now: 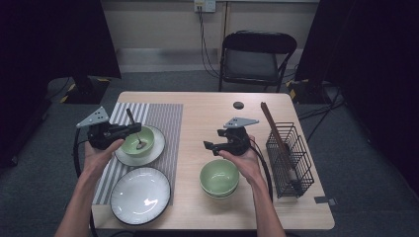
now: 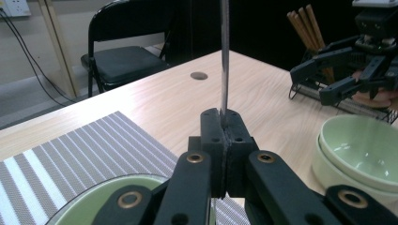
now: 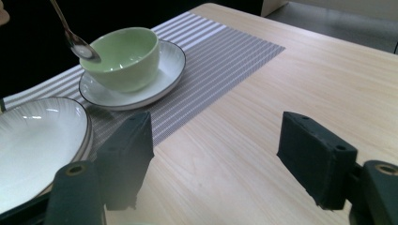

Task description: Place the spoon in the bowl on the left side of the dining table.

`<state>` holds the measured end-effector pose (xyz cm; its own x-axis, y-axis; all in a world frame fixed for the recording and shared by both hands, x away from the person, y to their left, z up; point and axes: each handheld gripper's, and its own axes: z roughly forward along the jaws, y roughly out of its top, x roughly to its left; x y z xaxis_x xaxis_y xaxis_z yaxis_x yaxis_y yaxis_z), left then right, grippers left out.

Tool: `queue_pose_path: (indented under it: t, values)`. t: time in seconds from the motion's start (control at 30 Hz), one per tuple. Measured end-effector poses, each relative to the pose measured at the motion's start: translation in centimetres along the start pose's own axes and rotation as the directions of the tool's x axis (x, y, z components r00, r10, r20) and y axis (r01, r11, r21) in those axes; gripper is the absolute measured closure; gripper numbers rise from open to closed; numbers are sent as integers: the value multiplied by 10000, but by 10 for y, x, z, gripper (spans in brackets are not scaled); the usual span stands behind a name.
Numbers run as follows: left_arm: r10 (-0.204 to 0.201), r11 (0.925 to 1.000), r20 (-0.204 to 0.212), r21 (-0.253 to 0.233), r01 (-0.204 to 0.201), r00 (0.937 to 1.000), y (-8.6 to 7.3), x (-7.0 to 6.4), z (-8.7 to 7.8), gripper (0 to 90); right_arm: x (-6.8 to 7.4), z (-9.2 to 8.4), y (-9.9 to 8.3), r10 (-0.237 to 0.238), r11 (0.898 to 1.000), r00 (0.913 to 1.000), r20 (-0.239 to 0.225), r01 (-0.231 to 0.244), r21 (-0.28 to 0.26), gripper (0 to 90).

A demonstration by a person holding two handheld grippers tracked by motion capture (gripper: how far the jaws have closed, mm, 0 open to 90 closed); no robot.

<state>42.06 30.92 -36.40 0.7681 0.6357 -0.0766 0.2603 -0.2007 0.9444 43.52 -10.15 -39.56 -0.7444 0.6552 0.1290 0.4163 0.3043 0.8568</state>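
We hold a slim metal spoon (image 1: 134, 129) in our left gripper (image 1: 129, 130), its fingers (image 2: 212, 140) clamped tight on the thin handle. The spoon's bowl hangs over the pale green ceramic bowl (image 1: 138, 140) that sits on a white dark-rimmed saucer plate (image 1: 153, 154) at the far left, on the grey-and-white striped placemat (image 1: 163, 118). Whether the spoon's tip touches the inside of the bowl we cannot tell.

Our right gripper (image 1: 210, 146) hovers over the bare wooden tabletop (image 1: 207, 113), its fingers (image 3: 315, 158) spread wide with nothing between them, just beyond a stack of pale green bowls (image 1: 219, 178).

We judge the spoon light, stiff and smooth: the narrow handle could twist or slip in the pads, so a firm hold near mid-handle suits it, as now. It should go down gently, since the glazed bowl is hard, brittle and likely to slide on its saucer if knocked. The stacked bowls look heavier and slick; taking one by the rim wall seems best.
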Motion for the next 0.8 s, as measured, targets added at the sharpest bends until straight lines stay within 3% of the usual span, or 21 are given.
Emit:
queue_pose_path:
  t: [0.37, 0.8]
  values:
    - [-336, 9992, -66, -199, 334, 9994, -12, 9, 0, 896, -14, -4, -15, 323, 9994, 9987, 385, -326, 91, 255]
    - [-337, 9988, 57, 353, 335, 9994, -20, 9, 5, 891, -22, -4, -24, 546, 9982, 9960, 713, -561, 193, 254]
